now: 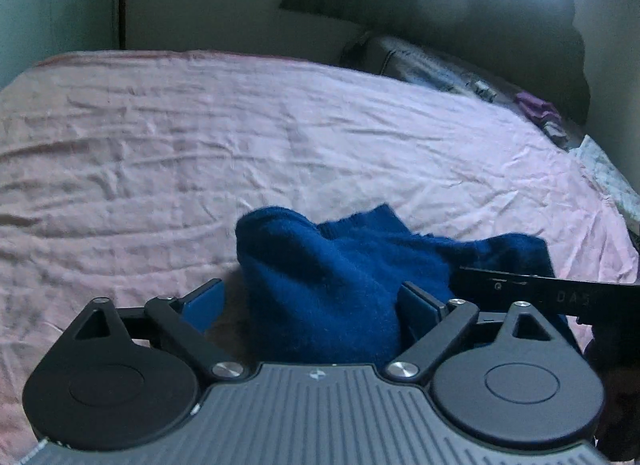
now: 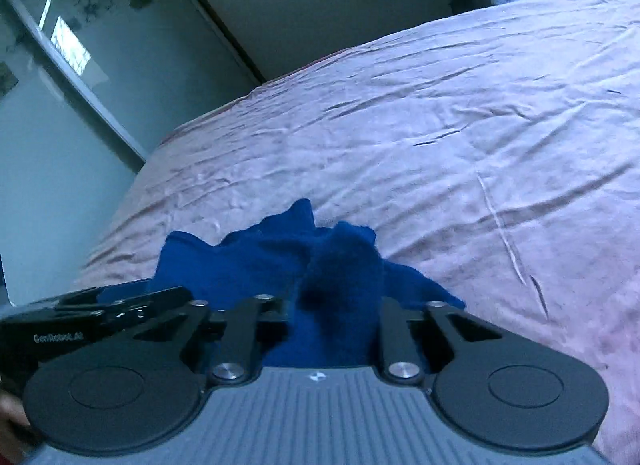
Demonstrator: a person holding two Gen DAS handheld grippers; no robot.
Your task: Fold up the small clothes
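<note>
A small dark blue knitted garment (image 1: 340,265) is bunched up just above the pink bedsheet (image 1: 200,125). My left gripper (image 1: 312,297) stands open, its blue-padded fingers (image 1: 204,297) wide apart. The cloth hangs between them and lies against the right finger only. In the right wrist view the same blue garment (image 2: 260,257) is gathered into my right gripper (image 2: 334,305), which is shut on a fold of it. The right gripper's body (image 1: 560,297) enters the left view from the right, and the left gripper's body (image 2: 80,313) shows at the left of the right view.
The wrinkled pink sheet (image 2: 440,125) covers the whole bed. A patterned pillow (image 1: 432,65) and a small purple heap of clothes (image 1: 536,109) lie at the far right. A glass wardrobe door (image 2: 80,105) stands beyond the bed's left edge.
</note>
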